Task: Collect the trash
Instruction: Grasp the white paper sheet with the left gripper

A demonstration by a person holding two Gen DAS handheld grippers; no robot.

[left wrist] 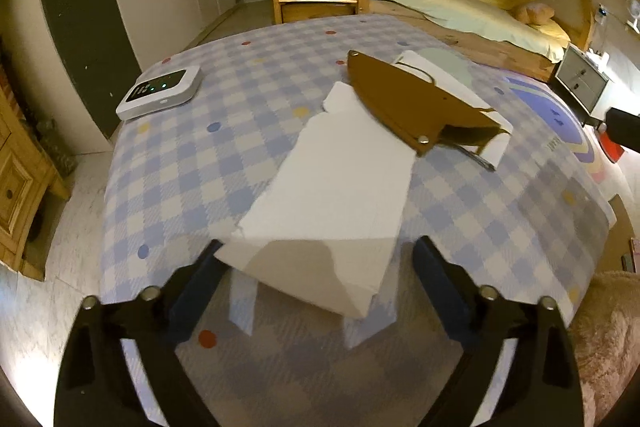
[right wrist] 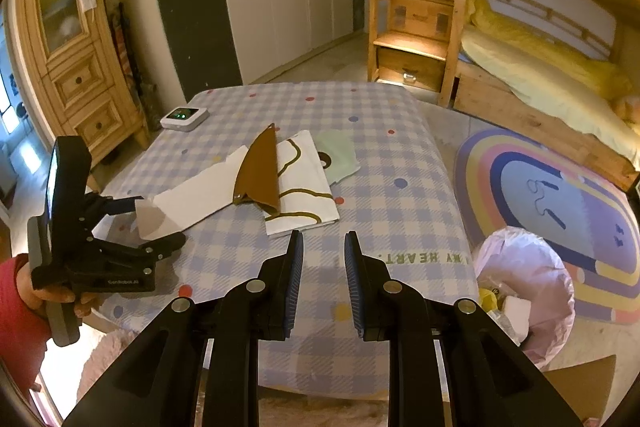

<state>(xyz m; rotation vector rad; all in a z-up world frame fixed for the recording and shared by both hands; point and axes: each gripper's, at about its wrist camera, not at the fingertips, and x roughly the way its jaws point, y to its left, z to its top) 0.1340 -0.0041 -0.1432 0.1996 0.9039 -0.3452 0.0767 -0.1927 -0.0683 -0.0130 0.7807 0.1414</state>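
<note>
One white paper sheet (left wrist: pixel 340 183) lies between the spread left gripper (left wrist: pixel 316 255); the right gripper (right wrist: pixel 320 255) hangs parted, empty.

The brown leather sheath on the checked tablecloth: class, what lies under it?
The brown leather sheath overlaps a torn white paper sheet and a white card with brown curved lines. The parts directly beneath it are hidden.
</note>
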